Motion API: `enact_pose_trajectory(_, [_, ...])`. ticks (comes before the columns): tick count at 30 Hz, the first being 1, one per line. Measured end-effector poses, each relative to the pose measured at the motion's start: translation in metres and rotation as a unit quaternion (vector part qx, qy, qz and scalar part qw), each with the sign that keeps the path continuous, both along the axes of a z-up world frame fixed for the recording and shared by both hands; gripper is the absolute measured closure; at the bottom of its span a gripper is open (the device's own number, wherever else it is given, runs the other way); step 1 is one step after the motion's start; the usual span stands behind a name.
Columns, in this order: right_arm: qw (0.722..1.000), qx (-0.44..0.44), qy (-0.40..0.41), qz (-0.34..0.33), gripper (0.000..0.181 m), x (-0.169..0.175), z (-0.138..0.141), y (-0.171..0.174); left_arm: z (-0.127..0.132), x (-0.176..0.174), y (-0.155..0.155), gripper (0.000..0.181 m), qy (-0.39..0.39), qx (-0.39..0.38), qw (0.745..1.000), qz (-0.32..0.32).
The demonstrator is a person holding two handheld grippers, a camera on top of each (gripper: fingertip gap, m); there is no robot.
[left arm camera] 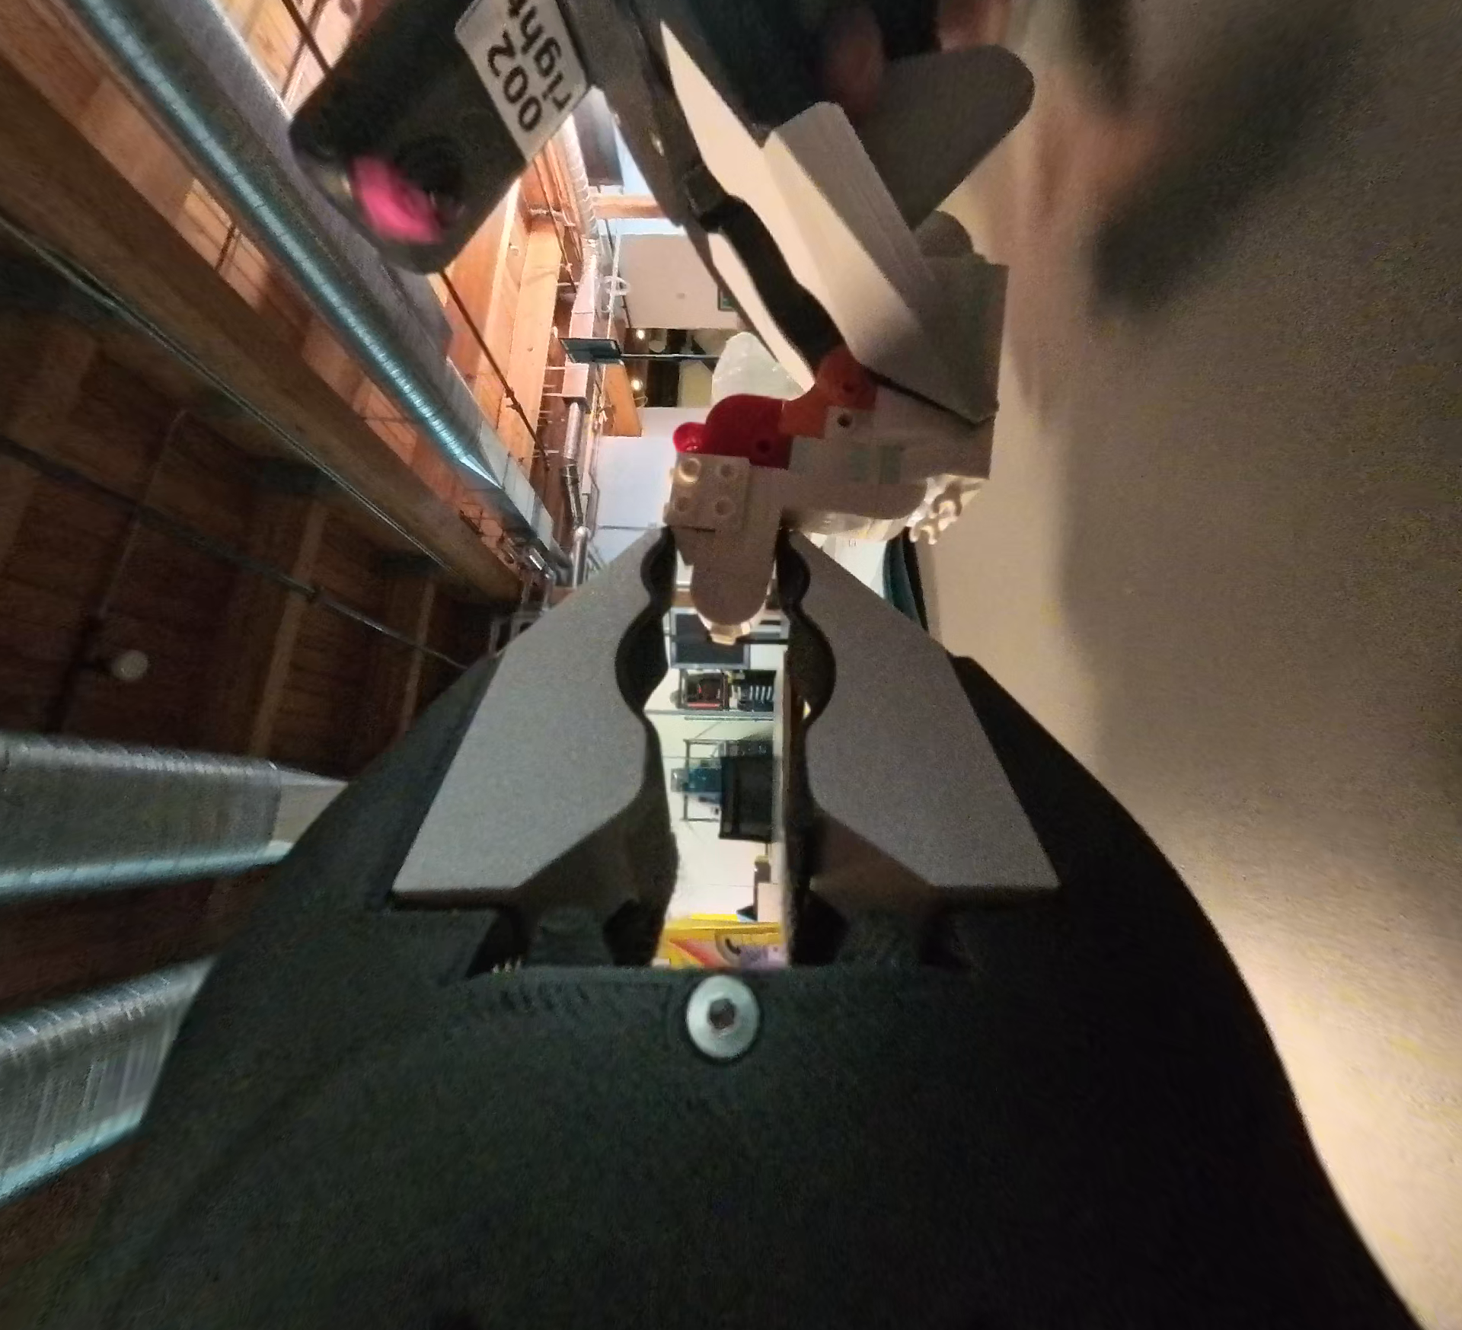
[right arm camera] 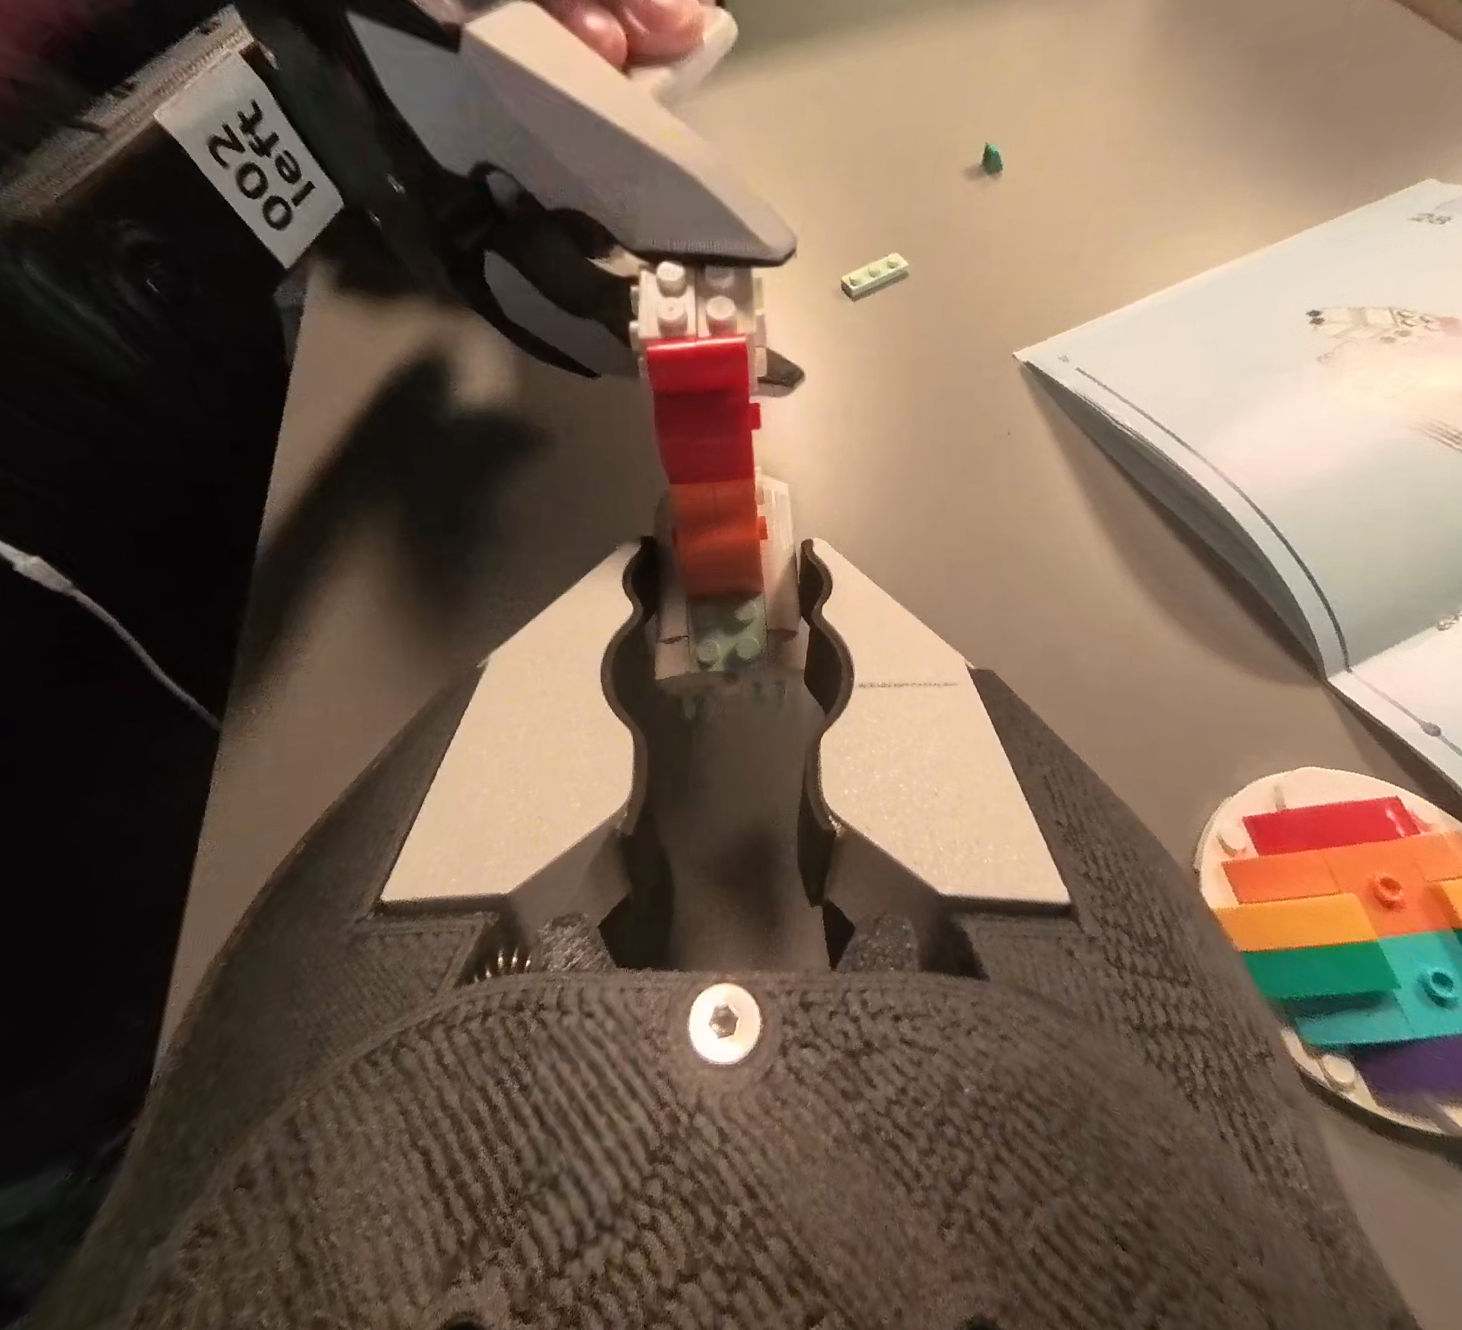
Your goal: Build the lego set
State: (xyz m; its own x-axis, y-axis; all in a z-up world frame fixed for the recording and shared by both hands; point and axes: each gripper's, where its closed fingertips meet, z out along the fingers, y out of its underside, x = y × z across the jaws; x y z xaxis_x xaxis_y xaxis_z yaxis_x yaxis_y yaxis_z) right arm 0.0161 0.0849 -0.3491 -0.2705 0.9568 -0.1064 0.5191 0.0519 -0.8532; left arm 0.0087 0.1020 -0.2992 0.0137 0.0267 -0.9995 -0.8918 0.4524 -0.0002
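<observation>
Both grippers mid-air: right gripper [right arm camera: 724,564] pinching lego model [right arm camera: 712,501] base, left gripper [left arm camera: 724,548] clamping white top. Twist too hard, red-orange stack probably snaps apart.

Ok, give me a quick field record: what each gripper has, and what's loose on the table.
left gripper: shut on the white end of the lego assembly
right gripper: shut on the assembly's other end, by the pale green plate
assembly: white, red and orange bricks, held off the table between both grippers
table: loose pale green plate, small dark green piece, open instruction booklet, round rainbow disc
</observation>
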Motion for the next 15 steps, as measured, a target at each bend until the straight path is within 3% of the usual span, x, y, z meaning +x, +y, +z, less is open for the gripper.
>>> enact_pose_trajectory(9, [0.999,0.03,-0.021,-0.025,0.147,0.0,-0.008,0.014,-0.011,-0.006,0.008,0.156,0.008,-0.003,1.0,0.02])
enact_pose_trajectory(15, [0.997,0.053,-0.034,-0.047,0.147,-0.004,-0.013,0.032,-0.014,-0.018,0.019,0.144,-0.051,-0.056,0.996,0.056])
